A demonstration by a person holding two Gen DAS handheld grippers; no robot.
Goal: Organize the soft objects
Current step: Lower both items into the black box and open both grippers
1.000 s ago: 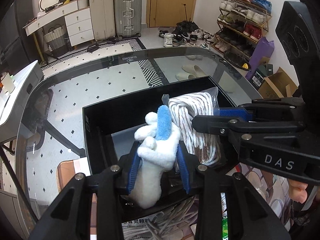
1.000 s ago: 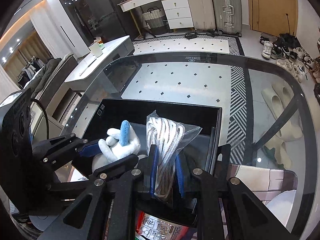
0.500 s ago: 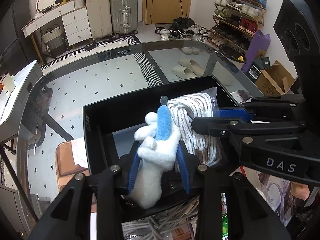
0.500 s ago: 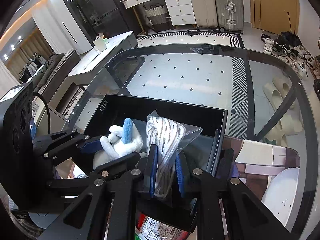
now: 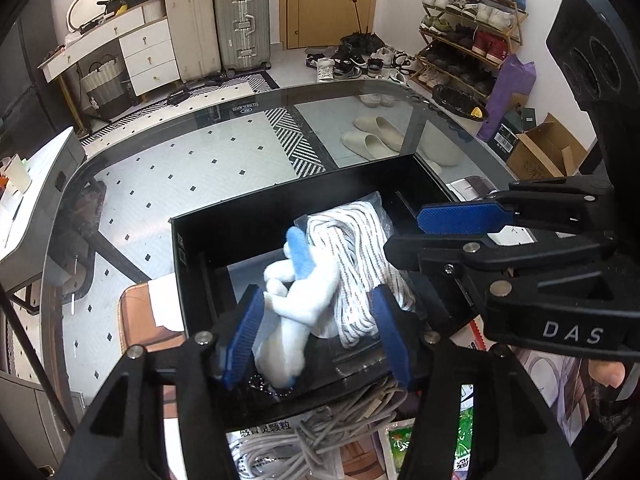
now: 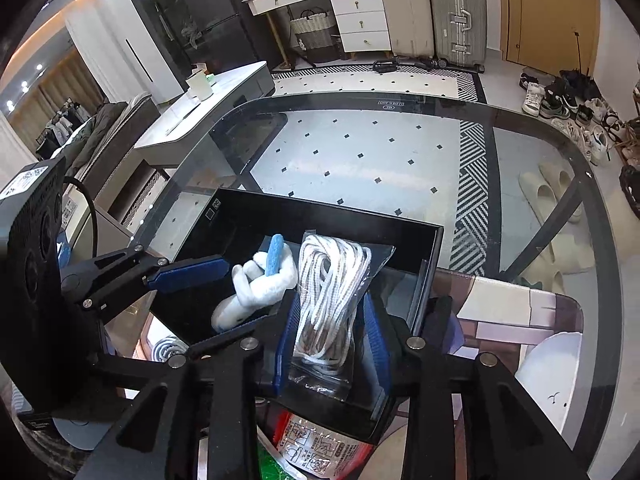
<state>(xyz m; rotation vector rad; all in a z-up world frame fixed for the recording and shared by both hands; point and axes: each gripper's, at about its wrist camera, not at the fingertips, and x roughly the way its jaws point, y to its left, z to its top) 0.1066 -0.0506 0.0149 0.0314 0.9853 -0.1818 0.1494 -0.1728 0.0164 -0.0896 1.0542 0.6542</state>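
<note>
A black open box (image 5: 280, 204) (image 6: 320, 212) sits on the glass table. Inside it lie a white plush toy with a blue patch (image 5: 300, 292) (image 6: 256, 284) and a clear bag of white rope (image 5: 360, 256) (image 6: 328, 300). My left gripper (image 5: 316, 316) is open, its blue pads spread on either side of the plush toy and clear of it. My right gripper (image 6: 332, 332) is open, its pads standing off both sides of the rope bag. The right gripper also shows in the left wrist view (image 5: 460, 224).
The glass table's far edge (image 6: 400, 100) curves in front. Coiled grey cable (image 5: 304, 436), printed packets (image 6: 316, 444) and a white plate (image 6: 552, 368) lie near the box on the close side. Slippers, suitcases and a shoe rack stand on the floor beyond.
Both grippers have opened: the left has let go of the plush toy and the right of the rope bag. Both items now rest lower in the box.
</note>
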